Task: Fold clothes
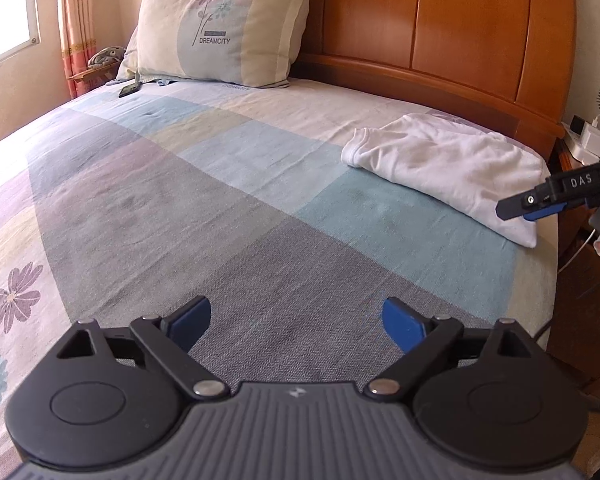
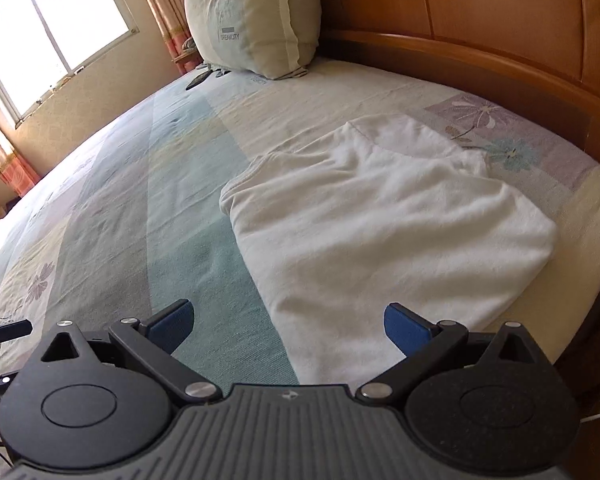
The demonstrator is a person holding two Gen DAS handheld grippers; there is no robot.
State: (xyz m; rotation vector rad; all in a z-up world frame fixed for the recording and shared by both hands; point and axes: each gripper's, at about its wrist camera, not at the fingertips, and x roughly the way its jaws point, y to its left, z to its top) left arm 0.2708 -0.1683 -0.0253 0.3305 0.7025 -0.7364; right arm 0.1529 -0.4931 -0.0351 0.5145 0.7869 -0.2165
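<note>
A folded white garment (image 2: pixel 380 220) lies on the bed (image 1: pixel 228 200), at the right side near the wooden headboard (image 1: pixel 440 20). It sits on the patchwork sheet as a soft, slightly rumpled bundle, with its near corner close to the mattress edge.

The left claw (image 1: pixel 296 320) hangs over the grey part of the sheet, well apart from the garment, its blue fingers spread wide with nothing between them. The right claw (image 2: pixel 288 322) hovers just at the garment's near edge, also released, one blue finger over the white cloth and the other over the teal stripe. In the left wrist view the right claw's tip comes in from the right and overlaps the garment's near end; whether it touches I cannot tell.

A pillow (image 1: pixel 224 28) printed "DREAMCITY" leans against the headboard at the far left, with a small dark phone (image 1: pixel 129 89) lying just beside it.
</note>
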